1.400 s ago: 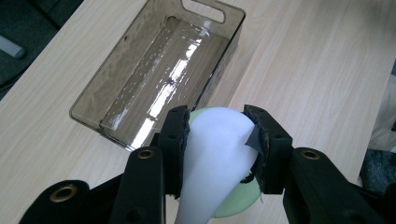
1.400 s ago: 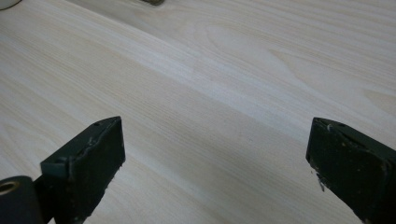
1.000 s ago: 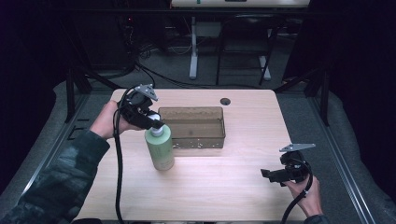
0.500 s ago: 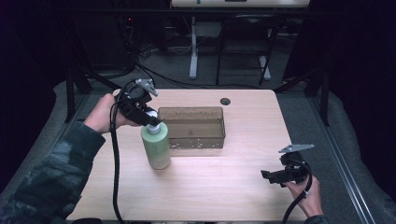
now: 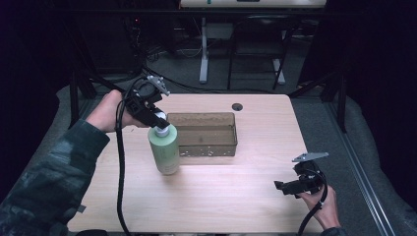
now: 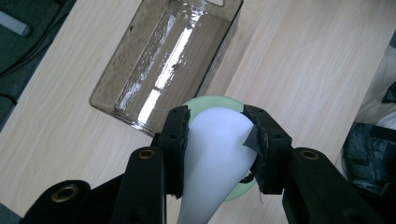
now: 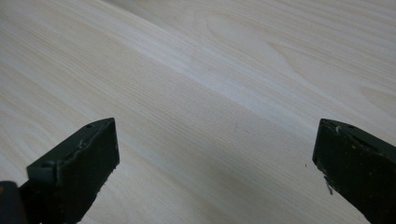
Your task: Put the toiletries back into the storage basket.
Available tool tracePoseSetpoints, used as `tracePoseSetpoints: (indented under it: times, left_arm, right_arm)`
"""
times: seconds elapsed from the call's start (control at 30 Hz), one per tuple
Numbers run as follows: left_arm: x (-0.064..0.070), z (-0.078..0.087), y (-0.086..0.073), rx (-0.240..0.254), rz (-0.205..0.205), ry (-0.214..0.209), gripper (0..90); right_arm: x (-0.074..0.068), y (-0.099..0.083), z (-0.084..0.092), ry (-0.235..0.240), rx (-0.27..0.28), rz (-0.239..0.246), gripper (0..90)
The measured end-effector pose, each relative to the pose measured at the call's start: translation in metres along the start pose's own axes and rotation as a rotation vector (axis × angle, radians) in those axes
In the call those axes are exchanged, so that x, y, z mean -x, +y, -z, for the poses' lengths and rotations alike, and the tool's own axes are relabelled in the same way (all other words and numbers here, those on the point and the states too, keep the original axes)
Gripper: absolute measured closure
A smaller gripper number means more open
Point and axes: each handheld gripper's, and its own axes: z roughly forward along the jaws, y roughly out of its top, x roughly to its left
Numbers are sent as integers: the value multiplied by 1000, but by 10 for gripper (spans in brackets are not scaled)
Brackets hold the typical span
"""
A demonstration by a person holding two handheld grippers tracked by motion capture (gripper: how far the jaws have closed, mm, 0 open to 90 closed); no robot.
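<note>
The green bottle (image 5: 164, 151) is sliding leftward along the clear bin (image 5: 206, 133), its white cap pinched by the left gripper (image 6: 217, 140); the right gripper (image 7: 215, 172) is idling spread wide, well apart from the bin.

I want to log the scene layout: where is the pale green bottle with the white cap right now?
In the high view the pale green bottle stands on the wooden table, left of centre, beside the clear plastic bin, with the left gripper shut on its white cap.

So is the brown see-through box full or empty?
Empty. In the left gripper view you look straight down into the box and see only its bare ribbed bottom; the green bottle stands outside it on the table.
</note>
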Motion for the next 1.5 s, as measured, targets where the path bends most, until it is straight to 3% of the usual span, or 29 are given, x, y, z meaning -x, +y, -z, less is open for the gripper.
tracePoseSetpoints:
  times: [0.37, 0.87, 1.5]
  left_arm:
    - [-1, 8, 12, -40, -14, 3, 623]
    - [-4, 25, 24, -35, -26, 17, 624]
    - [-11, 43, 39, -31, -12, 34, 624]
  right_arm:
    - [1, 0, 1, -3, 6, 6, 1]
    - [2, 0, 1, -5, 5, 3, 4]
    - [4, -1, 1, -7, 2, -3, 7]
